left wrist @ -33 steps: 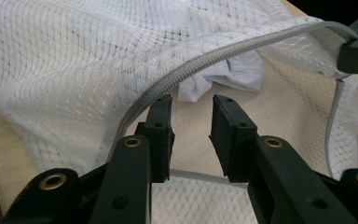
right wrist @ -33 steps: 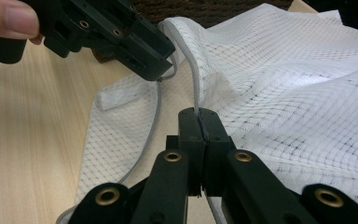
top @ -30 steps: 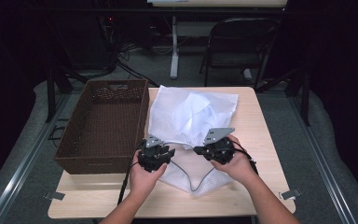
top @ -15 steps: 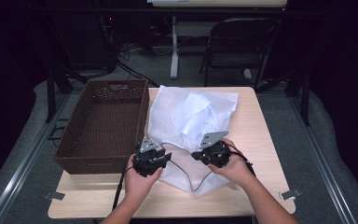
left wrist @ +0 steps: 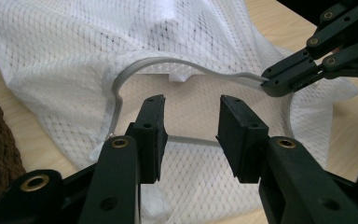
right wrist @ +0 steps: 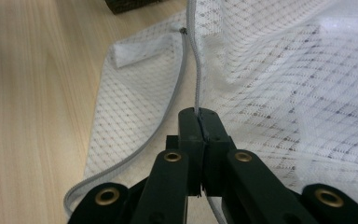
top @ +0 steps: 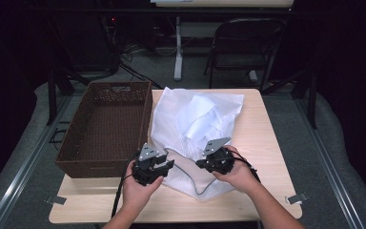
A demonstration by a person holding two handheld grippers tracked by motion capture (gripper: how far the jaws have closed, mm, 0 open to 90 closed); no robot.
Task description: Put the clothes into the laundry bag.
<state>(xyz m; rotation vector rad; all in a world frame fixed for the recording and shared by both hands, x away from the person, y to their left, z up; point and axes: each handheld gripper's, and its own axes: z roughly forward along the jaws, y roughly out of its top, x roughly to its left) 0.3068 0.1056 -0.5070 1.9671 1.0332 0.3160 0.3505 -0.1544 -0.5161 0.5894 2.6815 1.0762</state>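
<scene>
Jaws of left gripper newly apart, mesh bag released.

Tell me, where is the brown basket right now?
In the high view the brown basket sits on the left side of the table, right beside the white mesh bag and just beyond the left hand-held gripper.

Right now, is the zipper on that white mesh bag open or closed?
Open. On the mesh laundry bag the grey zipper gapes in a wide loop, its two edges apart. The right gripper pinches one edge.
</scene>
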